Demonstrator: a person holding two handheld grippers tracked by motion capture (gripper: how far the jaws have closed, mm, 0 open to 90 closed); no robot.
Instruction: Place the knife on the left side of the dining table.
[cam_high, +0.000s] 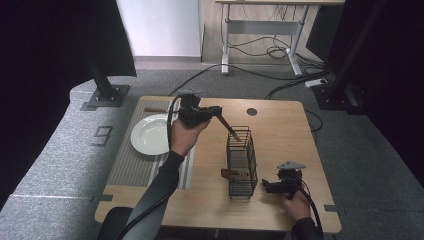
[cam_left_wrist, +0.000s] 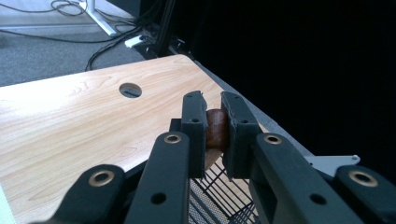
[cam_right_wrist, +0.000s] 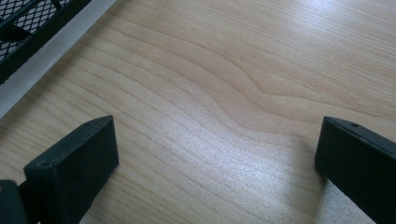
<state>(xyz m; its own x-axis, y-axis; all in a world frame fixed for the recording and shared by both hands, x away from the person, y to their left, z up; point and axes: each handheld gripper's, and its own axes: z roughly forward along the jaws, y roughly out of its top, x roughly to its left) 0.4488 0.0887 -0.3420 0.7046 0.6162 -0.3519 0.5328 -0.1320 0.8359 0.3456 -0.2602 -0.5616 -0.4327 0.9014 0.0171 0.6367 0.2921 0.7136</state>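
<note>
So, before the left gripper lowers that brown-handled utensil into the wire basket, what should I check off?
1. Grip: left gripper is shut on the brown handle: ok.
2. Aim: in the high view the utensil slants down to the far top rim of the wire basket; whether its tip is inside: cannot tell.
3. Basket upright on the table: ok.
4. Room inside: another brown-handled piece sits at the basket's left wall; free space: cannot tell.
5. Right gripper open, nothing between the jaws, beside the basket, out of the path: ok.

Brown handle (cam_left_wrist: 216, 128) mostly hidden between left claw (cam_left_wrist: 212, 122) jaws.
</note>
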